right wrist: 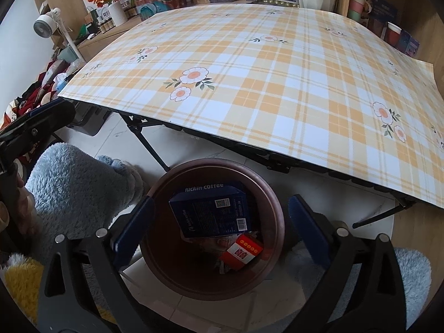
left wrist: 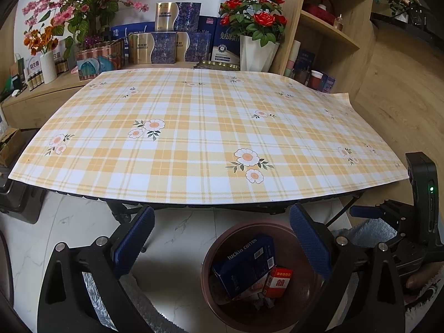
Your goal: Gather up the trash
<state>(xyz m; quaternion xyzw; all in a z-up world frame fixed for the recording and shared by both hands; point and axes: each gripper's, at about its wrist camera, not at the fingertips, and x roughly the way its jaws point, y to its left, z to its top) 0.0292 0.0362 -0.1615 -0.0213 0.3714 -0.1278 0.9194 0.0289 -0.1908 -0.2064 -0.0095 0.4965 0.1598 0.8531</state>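
Note:
A brown round trash bin (left wrist: 222, 238) (right wrist: 273, 211) stands on the white floor in front of the table. Inside lie a dark blue luckin coffee box (left wrist: 244, 263) (right wrist: 213, 213), a small red box (left wrist: 277, 281) (right wrist: 242, 252) and some wrappers. My left gripper (left wrist: 220, 238) is open and empty, held above the floor and the bin's left side. My right gripper (right wrist: 220, 222) is open and empty, directly above the bin. The right gripper also shows at the right edge of the left wrist view (left wrist: 366, 212).
A folding table with a yellow plaid flowered cloth (left wrist: 208, 127) (right wrist: 277, 83) fills the middle. Boxes, flower vases (left wrist: 258, 52) and a wooden shelf (left wrist: 327, 27) stand behind it. Blue fluffy slippers (right wrist: 80, 183) are beside the bin. A small fan (right wrist: 47, 27) stands at left.

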